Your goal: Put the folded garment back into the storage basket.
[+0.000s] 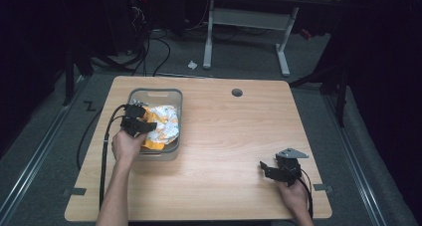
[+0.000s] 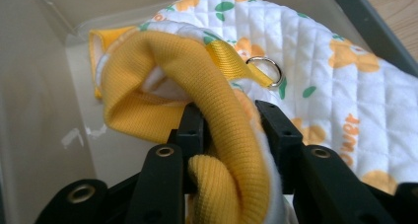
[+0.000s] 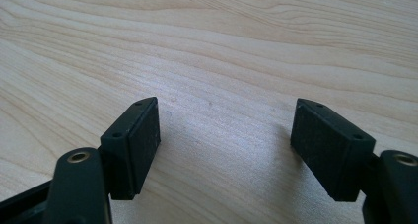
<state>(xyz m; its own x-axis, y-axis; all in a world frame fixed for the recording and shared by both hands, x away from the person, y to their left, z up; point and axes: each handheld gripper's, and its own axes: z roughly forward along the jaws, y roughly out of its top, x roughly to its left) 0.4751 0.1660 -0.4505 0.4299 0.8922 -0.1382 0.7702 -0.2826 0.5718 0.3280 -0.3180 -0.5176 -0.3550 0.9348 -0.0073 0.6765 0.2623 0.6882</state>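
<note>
A grey plastic bin (image 1: 154,92) stands on the left part of the wooden table (image 1: 229,136). Inside it lies a white quilted cloth (image 1: 167,120) printed with orange and green shapes and edged in yellow. My left gripper (image 1: 148,126) reaches into the bin from its left side. In the left gripper view its jaws (image 2: 230,118) press on a fold of the cloth's yellow ribbed edge (image 2: 148,81). A metal ring (image 2: 266,71) on a yellow strap lies just beyond. My right gripper (image 1: 263,167) rests low at the table's front right, open over bare wood (image 3: 224,130).
The bin's pale inner wall (image 2: 34,110) rises close on the left in the left gripper view. A round cable hole (image 1: 237,92) sits near the table's far edge. Beyond the table stand a white desk frame (image 1: 246,32) and cables on the floor.
</note>
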